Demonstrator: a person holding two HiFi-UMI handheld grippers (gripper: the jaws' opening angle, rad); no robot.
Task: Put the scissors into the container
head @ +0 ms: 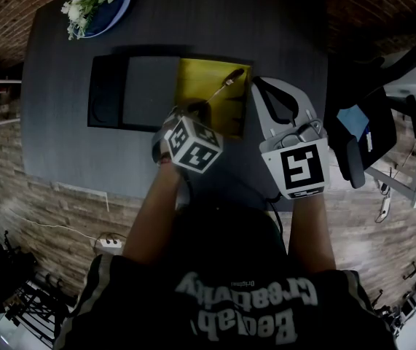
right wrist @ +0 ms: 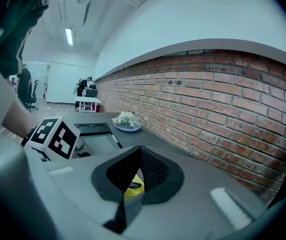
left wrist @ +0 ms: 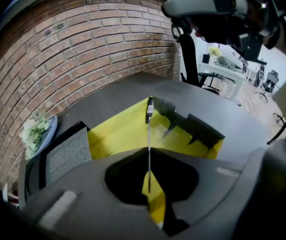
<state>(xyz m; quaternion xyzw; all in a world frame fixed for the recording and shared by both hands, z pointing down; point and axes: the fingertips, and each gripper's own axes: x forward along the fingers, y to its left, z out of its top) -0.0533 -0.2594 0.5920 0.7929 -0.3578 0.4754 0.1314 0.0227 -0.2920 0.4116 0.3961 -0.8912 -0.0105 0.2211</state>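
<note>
A pair of scissors [head: 224, 84] with thin metal blades and a dark handle end hangs over the yellow compartment [head: 193, 75] of a black container [head: 106, 86] on the dark table. My left gripper [head: 195, 110] is shut on the blade end, and the handles point away from it. In the left gripper view the scissors [left wrist: 149, 134] show edge-on as a thin line running out from between the jaws of my left gripper [left wrist: 150, 156], above the yellow compartment [left wrist: 117, 134]. My right gripper [head: 257, 82] hovers at the container's right edge, shut [right wrist: 140, 151] on nothing.
The container also has a grey middle section [head: 149, 90] and a black end with a round recess. A blue plate with white flowers [head: 95, 2] sits at the table's far left corner. An office chair [head: 368, 130] stands to the right, and a brick wall runs behind the table.
</note>
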